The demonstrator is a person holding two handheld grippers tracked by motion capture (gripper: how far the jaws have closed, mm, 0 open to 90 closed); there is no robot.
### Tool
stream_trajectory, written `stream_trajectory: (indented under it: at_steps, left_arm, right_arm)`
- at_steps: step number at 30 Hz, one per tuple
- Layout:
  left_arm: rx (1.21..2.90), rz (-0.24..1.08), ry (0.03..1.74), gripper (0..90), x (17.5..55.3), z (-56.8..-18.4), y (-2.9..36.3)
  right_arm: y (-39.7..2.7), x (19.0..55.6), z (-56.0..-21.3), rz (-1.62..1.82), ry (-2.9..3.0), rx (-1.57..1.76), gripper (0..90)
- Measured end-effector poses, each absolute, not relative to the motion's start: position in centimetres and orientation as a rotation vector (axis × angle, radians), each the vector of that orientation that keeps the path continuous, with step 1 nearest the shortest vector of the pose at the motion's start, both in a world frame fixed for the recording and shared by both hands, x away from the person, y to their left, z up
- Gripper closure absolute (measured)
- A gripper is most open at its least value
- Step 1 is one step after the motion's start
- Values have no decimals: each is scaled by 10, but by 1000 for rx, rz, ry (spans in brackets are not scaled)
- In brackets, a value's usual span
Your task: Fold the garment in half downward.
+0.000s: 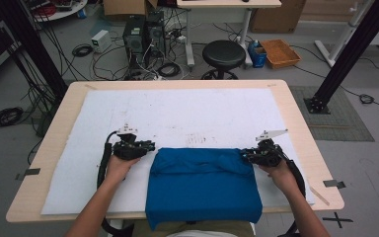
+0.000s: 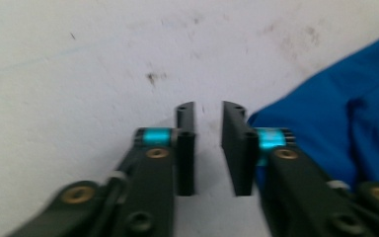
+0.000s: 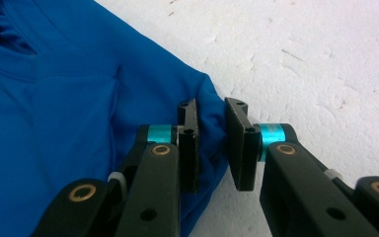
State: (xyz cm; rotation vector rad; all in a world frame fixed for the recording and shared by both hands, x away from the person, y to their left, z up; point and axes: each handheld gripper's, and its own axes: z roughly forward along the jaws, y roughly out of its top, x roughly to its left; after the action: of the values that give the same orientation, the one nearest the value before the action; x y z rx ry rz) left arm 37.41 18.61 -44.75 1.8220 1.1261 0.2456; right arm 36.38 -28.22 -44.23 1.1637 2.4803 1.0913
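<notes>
Left gripper (image 1: 150,145) sits just off the folded blue cotton garment (image 1: 202,185), corner at its 3 o'clock, jaws slightly apart on nothing. Garment's long axis runs 9-to-3 across the white-covered tabletop (image 1: 187,111). Right gripper (image 1: 245,154) pinches its 3 o'clock corner.

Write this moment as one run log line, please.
blue garment: folded on white mat | right gripper: shut on garment corner | left gripper: nothing between jaws

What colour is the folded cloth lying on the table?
Blue, plain with no pattern: the folded cloth shows best in the right gripper view.
</notes>
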Motion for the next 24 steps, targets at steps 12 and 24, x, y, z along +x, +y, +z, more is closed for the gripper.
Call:
stream_trajectory:
  at_steps: [12,24]
  left_arm:
    - [1981,239,999,600,371,-452,149]
    - [1941,265,1043,849,371,-447,151]
  right_arm:
    - [-281,363,-443,1088,2472,1172,761]
    - [-281,368,-440,1082,2433,1143,798]
